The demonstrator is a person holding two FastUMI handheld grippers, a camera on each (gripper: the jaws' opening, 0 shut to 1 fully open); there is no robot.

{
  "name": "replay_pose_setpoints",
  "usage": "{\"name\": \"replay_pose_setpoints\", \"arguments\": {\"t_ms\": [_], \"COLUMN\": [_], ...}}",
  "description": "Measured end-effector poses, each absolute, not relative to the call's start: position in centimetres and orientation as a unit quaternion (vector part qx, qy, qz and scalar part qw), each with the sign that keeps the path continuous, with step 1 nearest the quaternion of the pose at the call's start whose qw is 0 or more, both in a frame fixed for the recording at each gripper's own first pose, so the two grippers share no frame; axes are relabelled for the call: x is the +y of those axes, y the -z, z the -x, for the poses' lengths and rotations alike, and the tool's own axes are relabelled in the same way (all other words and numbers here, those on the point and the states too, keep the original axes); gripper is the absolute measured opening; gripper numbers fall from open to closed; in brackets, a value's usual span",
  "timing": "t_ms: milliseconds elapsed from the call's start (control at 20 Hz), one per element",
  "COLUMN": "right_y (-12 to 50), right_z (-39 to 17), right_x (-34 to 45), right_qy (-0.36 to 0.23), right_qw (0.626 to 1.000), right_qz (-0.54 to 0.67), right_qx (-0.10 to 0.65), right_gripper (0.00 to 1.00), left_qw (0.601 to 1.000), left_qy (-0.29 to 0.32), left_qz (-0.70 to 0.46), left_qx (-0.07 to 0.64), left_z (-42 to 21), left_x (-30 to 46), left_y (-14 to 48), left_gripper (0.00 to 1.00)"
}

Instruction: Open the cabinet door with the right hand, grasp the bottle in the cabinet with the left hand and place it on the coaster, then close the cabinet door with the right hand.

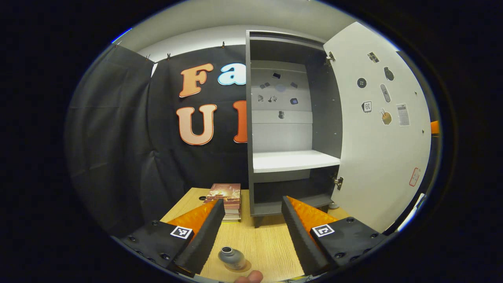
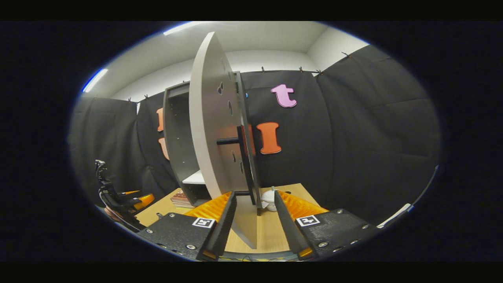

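Two of three steps look done: the small grey metal bottle (image 1: 232,257) stands on the wooden worktop (image 1: 263,239) before the open grey cabinet (image 1: 290,129), apparently on its coaster. The left tongs (image 1: 251,232) gape wide and empty above it. The right tongs (image 2: 254,218), also wide, straddle the white cabinet door's (image 2: 210,129) edge, and must next push it shut.

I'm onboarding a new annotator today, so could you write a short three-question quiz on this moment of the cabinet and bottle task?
1. True or false: the cabinet door is shut.
2. Where is the bottle? A) on the cabinet shelf B) on the wooden table, below the left gripper C) between the right gripper's fingers
3. Fill in: the edge of the open door stands between the fingers of the ____ gripper.

Key: 1 false, the door is swung wide open. 2 B. 3 right.
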State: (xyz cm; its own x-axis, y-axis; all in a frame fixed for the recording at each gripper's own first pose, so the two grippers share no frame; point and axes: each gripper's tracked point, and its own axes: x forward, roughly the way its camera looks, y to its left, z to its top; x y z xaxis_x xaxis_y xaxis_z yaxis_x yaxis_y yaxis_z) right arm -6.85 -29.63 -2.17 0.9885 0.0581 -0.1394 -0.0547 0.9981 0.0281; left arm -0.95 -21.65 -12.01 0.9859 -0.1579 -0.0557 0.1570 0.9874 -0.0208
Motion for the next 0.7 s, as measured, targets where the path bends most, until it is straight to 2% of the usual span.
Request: {"name": "replay_pose_setpoints", "arguments": {"t_ms": [50, 100, 150, 350, 500, 650, 700], "right_y": [2.1, 2.3, 2.3, 2.6, 3.2, 3.9, 4.1], "right_z": [6.8, 6.9, 6.9, 6.9, 5.9, 4.2, 3.8], "right_x": [-29.4, -29.1, -28.5, -24.9, -20.9, -17.6, -16.5], "right_qy": [-0.031, -0.033, -0.037, -0.064, -0.103, -0.116, -0.122], "right_qw": [0.997, 0.997, 0.997, 0.995, 0.992, 0.99, 0.989], "right_qz": [-0.013, -0.018, -0.017, -0.017, -0.021, -0.027, -0.026], "right_qx": [0.068, 0.07, 0.069, 0.071, 0.071, 0.075, 0.074], "right_gripper": [0.61, 0.7, 0.61, 0.62, 0.61, 0.62, 0.62], "left_qw": [0.996, 0.997, 0.997, 0.996, 0.997, 0.998, 0.998], "left_qy": [0.078, 0.076, 0.076, 0.074, 0.058, 0.057, 0.054], "left_qz": [0.007, 0.007, 0.008, 0.013, 0.02, 0.016, 0.015], "left_qx": [0.03, 0.032, 0.034, 0.055, 0.039, 0.033, 0.034], "left_z": [0.9, 1.0, 0.9, -0.2, -0.5, -0.8, -0.9], "left_x": [-21.6, -21.5, -21.4, -20.2, -18.5, -16.9, -16.0], "left_y": [12.0, 12.1, 12.2, 13.0, 11.9, 12.0, 12.1], "left_gripper": [0.95, 0.95, 0.95, 0.95, 0.95, 0.94, 0.96]}}
